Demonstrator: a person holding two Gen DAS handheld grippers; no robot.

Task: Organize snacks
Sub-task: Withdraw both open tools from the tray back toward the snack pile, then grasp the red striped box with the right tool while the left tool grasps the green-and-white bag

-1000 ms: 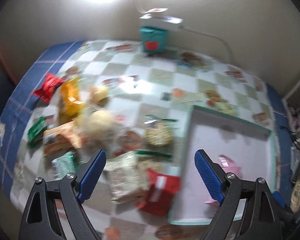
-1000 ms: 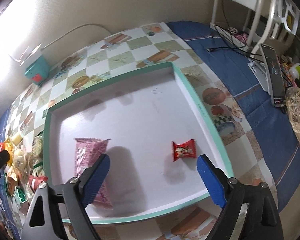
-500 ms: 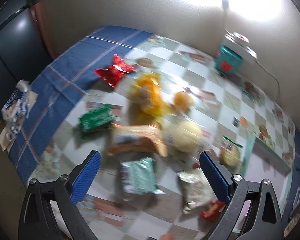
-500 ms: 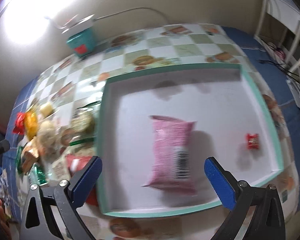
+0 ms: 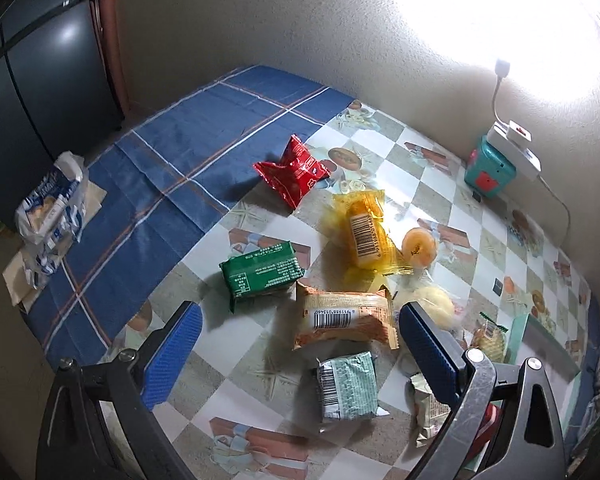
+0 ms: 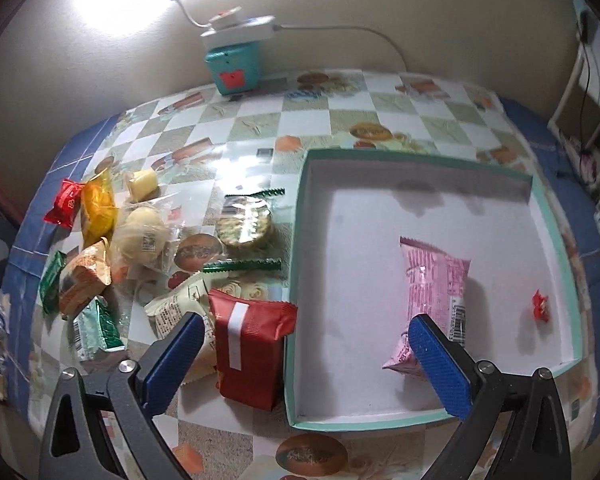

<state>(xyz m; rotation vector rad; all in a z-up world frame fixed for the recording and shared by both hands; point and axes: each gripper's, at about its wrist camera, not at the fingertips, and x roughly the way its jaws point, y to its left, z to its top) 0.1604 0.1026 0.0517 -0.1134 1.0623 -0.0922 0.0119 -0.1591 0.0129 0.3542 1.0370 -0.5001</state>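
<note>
Both of your grippers hung empty over the snack pile, jaws spread wide.

Your left gripper (image 5: 296,344) hovered above the orange crinkled packet (image 5: 344,316); your right gripper (image 6: 304,352) straddled the dark-red foil packet (image 6: 248,348) touching the teal-rimmed white tray (image 6: 296,280), which held a pink wrapper (image 6: 436,288). Packets overlapped closely, so a grab risked pinching two.
</note>
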